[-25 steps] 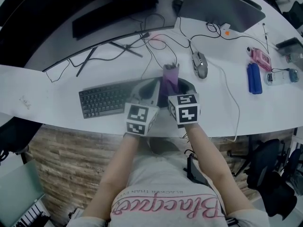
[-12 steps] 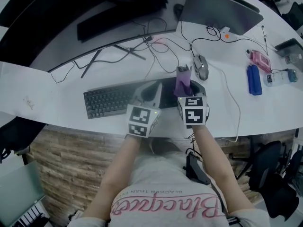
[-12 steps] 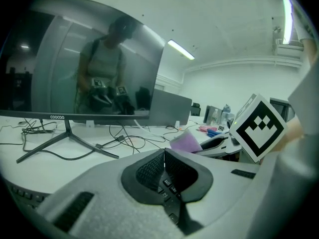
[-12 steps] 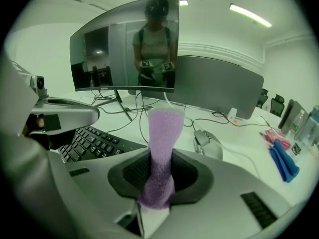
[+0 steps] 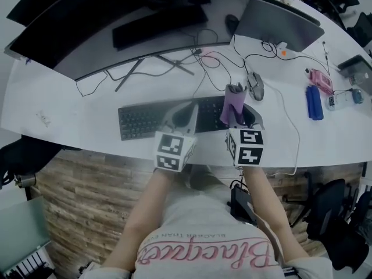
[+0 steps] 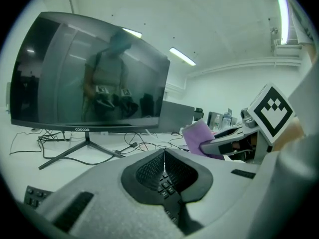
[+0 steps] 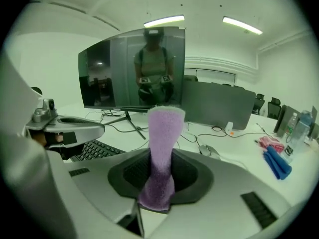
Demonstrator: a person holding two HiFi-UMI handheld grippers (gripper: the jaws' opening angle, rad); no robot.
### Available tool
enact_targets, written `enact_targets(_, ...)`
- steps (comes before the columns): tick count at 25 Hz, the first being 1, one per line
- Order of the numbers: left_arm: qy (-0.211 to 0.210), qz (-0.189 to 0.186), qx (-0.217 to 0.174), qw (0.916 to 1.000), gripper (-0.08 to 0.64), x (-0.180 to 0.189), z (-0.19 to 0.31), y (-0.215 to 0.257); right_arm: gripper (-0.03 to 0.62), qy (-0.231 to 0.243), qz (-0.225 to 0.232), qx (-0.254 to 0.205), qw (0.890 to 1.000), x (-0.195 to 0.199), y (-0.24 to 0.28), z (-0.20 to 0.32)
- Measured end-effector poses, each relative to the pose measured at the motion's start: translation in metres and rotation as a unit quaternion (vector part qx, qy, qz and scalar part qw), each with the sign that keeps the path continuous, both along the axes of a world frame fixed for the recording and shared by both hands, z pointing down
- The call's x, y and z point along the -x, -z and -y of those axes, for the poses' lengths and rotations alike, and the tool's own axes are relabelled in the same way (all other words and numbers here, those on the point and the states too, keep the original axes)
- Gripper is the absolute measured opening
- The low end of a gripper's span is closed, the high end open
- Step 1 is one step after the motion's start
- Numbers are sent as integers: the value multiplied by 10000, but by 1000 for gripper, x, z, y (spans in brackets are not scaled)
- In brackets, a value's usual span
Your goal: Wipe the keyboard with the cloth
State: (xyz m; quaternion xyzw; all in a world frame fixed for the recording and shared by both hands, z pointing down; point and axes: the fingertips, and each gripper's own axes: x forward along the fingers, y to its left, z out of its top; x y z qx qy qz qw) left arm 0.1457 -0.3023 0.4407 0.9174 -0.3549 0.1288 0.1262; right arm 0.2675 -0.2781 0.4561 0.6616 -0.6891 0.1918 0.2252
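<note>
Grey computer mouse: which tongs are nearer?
Right. The right tongs, gripping the purple cloth, sit just left of the grey mouse; the left tongs are farther left over the black keyboard.

A monitor (image 6: 89, 78) carries the small pale brand name "coocaa" on its lower bezel. The person's shirt (image 5: 203, 240) bears pink script, seen upside down, roughly "Blacquee". A smaller line beside it is too blurred to read.

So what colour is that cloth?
The cloth is light purple, seen best in the right gripper view.

White desk (image 5: 58, 106) carries keyboard (image 5: 142, 121), mouse (image 5: 254, 86), cables (image 5: 216, 56).
</note>
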Motion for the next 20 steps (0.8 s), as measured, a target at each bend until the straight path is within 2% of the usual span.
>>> enact_targets(9,320,-75,-210,9992,5,71,-14,21,87,677,295,-366,9966,98,41,-14)
enact_targets(20,883,55,-195,9959,5,177,-23,14,87,1597,752,-507,9830,226,59,-9)
